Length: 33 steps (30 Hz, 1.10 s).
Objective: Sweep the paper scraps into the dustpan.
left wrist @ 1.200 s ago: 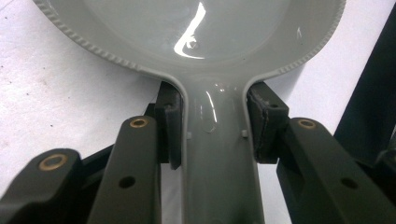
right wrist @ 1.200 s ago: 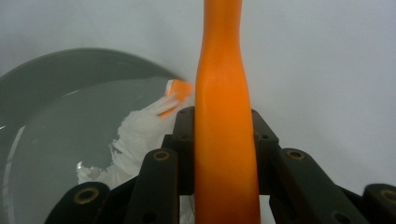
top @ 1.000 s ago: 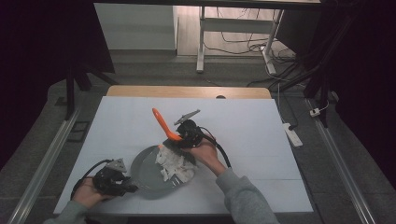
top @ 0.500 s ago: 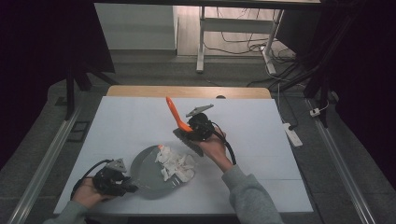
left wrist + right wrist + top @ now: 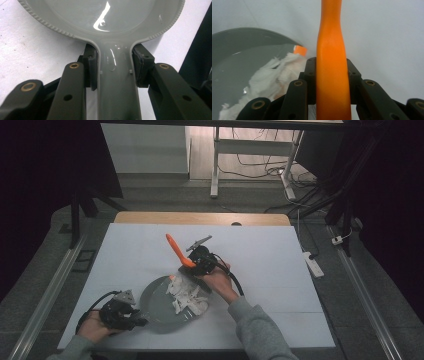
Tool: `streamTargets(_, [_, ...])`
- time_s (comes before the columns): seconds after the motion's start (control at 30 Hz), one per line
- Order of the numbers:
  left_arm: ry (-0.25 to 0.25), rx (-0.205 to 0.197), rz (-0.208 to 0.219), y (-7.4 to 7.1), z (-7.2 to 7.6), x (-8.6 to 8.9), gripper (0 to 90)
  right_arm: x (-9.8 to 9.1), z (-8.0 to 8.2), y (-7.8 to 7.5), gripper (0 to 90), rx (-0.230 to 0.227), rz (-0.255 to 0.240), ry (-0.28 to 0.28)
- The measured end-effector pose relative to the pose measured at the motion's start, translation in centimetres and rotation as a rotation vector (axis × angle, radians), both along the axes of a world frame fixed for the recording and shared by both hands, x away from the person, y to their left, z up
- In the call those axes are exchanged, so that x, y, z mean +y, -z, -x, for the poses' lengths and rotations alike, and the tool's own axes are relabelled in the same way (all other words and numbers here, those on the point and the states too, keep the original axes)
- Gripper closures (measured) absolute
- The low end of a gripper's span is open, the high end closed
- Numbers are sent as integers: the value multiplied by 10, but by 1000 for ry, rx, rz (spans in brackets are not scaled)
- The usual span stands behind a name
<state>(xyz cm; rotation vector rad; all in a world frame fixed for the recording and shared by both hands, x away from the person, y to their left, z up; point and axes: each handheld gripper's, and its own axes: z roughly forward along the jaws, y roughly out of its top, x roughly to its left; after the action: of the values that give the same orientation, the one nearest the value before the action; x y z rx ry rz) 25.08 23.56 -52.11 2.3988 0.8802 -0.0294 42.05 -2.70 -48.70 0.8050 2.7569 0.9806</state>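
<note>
A grey pan [image 5: 156,309] lies on the white table near its front edge. My left gripper [image 5: 134,321] is shut on the pan's handle [image 5: 116,97], one pad on each side of it where it meets the pan's bowl [image 5: 105,15]. Crumpled white stuff [image 5: 187,296] fills the right side of the pan [image 5: 242,40]. At the pan's far rim my right gripper [image 5: 194,265] is shut on an orange tool handle [image 5: 176,249] that slants up and to the left. A small orange piece [image 5: 300,50] sits by the white stuff [image 5: 269,75].
The white table top [image 5: 270,255] stretches out to the right and behind the pan, with a wooden strip [image 5: 200,218] along its far edge. A white power strip [image 5: 311,262] lies on the floor to the right. Metal legs and cables stand beyond the table.
My right gripper swung up and to the right with the orange handle, then came back down and left to the pan's far rim. The left gripper and the pan stayed put.
</note>
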Motion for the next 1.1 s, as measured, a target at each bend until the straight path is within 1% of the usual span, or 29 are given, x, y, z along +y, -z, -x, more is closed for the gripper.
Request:
streamTargets(0.2, [1, 0, 0, 0, 0, 0, 617, 11, 8, 1, 708, 17, 1, -35])
streamTargets(0.27, [0, 1, 1, 0, 0, 0, 617, 14, 11, 2, 708, 26, -9, -48])
streamTargets(0.37, [-1, 1, 0, 0, 0, 0, 617, 20, 17, 2, 708, 36, -10, -69])
streamTargets(0.4, [-1, 1, 0, 0, 0, 0, 617, 22, 18, 2, 708, 38, -13, -83])
streamTargets(0.43, [-1, 1, 1, 0, 0, 0, 617, 27, 24, 1, 708, 46, -25, -104])
streamTargets(0.47, [0, 1, 0, 0, 0, 0, 617, 27, 24, 1, 708, 46, -25, -104])
streamTargets(0.5, [0, 1, 0, 0, 0, 0, 617, 30, 27, 1, 708, 44, -24, -124])
streamTargets(0.53, [0, 1, 0, 0, 0, 0, 617, 33, 30, 0, 708, 37, -29, -142])
streamTargets(0.57, [0, 1, 1, 0, 0, 0, 617, 35, 33, -2, 708, 39, -46, -160])
streamTargets(0.6, [1, 2, 0, 0, 0, 0, 617, 36, 35, -5, 708, 55, -75, -165])
streamTargets(0.63, [-1, 0, -1, 0, 0, 0, 617, 36, 36, -7, 708, 51, -94, -168])
streamTargets(0.67, [-1, -1, -1, 0, 0, 0, 617, 36, 37, -11, 708, 27, -97, -173])
streamTargets(0.7, [-1, -1, -1, 0, 0, 0, 617, 35, 39, -15, 708, -1, -94, -170])
streamTargets(0.73, [-1, -1, -1, 0, 0, 0, 617, 33, 39, -19, 708, -25, -103, -167])
streamTargets(0.8, [0, 0, 1, 0, 0, 0, 617, 26, 37, -27, 707, -53, -132, -142])
streamTargets(0.87, [0, 0, 1, 0, 0, 0, 617, 18, 34, -34, 708, -78, -159, -105])
streamTargets(0.97, [0, 1, 2, 0, 0, 0, 617, 5, 29, -41, 708, -98, -181, -62])
streamTargets(1.1, [0, 1, 1, 0, 0, 0, 617, -11, 24, -43, 707, -125, -203, -10])
